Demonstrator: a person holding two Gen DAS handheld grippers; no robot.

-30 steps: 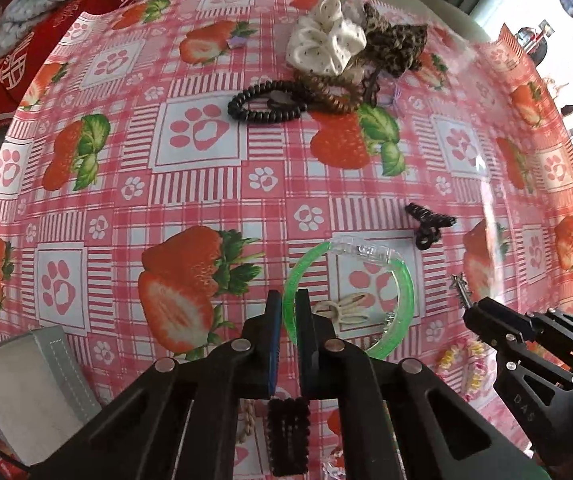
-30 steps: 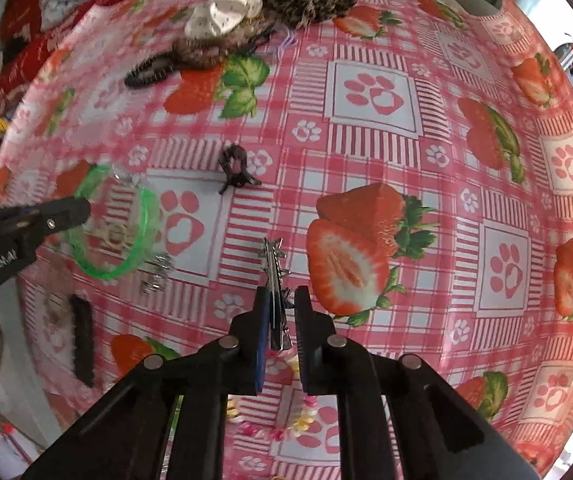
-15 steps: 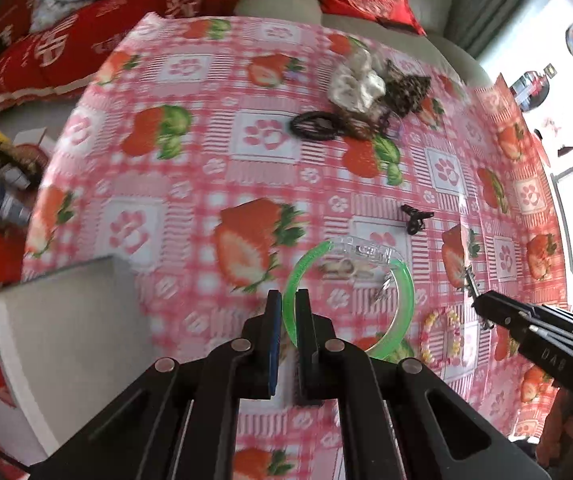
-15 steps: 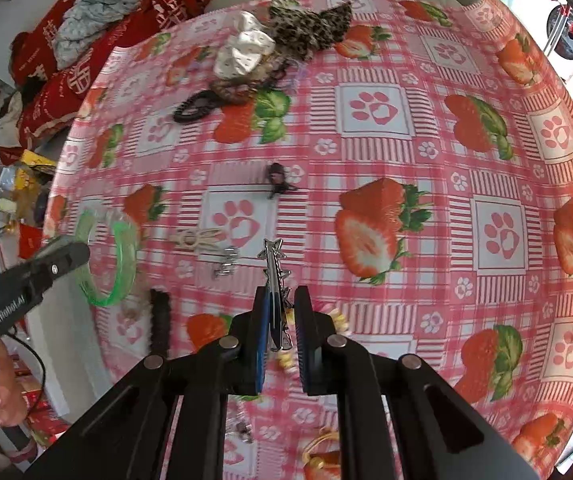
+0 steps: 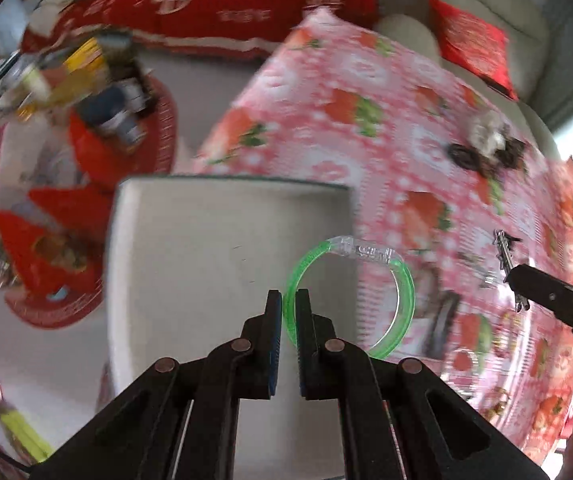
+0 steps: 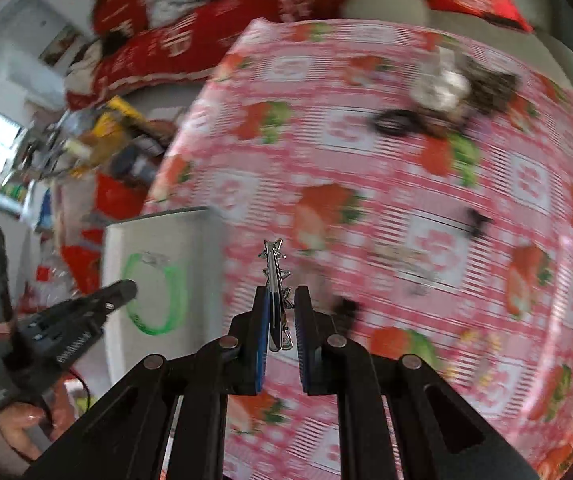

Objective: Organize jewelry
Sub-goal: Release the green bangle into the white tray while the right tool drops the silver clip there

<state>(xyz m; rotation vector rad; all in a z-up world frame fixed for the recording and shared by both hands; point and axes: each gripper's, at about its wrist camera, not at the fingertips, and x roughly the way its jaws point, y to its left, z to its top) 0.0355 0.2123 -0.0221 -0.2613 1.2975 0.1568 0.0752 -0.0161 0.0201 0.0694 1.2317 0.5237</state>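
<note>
While your left gripper pinches the green bangle above the white box, your right gripper clamps the silver hair clip.

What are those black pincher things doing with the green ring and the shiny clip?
A person is tidying jewelry with a pincher in each hand. The left gripper is shut on a green bangle and holds it in front of a white box at the edge of the table. The right gripper is clamped on a silver hair clip with little stars. More hair ties and clips lie on the strawberry tablecloth, not yet put away.
</note>
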